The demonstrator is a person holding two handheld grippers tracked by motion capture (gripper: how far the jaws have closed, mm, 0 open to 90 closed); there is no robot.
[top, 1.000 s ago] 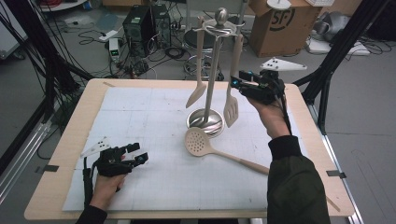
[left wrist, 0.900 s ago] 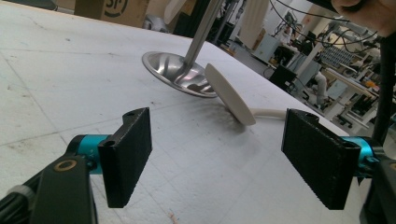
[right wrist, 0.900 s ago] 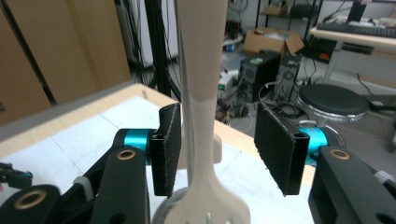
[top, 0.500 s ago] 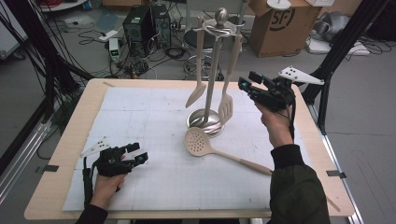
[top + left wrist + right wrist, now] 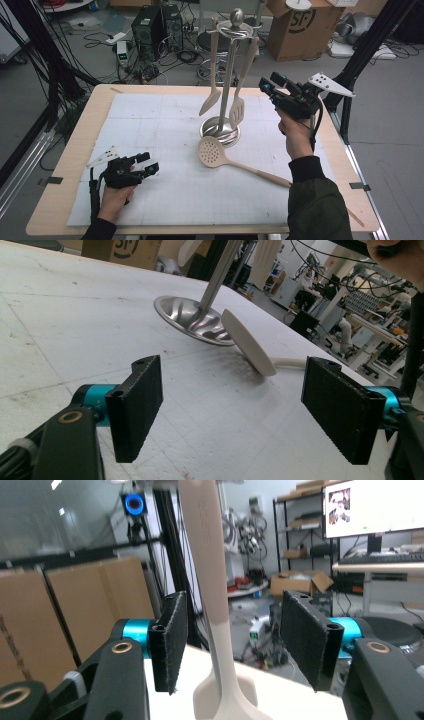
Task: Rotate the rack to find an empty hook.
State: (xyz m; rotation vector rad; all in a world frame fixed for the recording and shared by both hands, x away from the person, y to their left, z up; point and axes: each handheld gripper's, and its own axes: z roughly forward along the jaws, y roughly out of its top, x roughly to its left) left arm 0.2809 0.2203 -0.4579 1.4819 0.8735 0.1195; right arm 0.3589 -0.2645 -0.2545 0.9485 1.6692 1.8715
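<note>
You can read just one marking. On the brown cardboard box (image 5: 300, 25) standing on the floor beyond the worktop, the black letters "SF" sit inside a black ring on the side facing you. In the left gripper view the same print shows on that box (image 5: 120, 249) at the top edge, cut off. The screen in the right gripper view is too blurred for you to read.

Wood table (image 5: 65, 200) carries white mat (image 5: 150, 130). On mat: steel stand (image 5: 220, 131) base, skimmer (image 5: 235, 162) flat just beside it, left gripper (image 5: 145, 167) resting.
</note>
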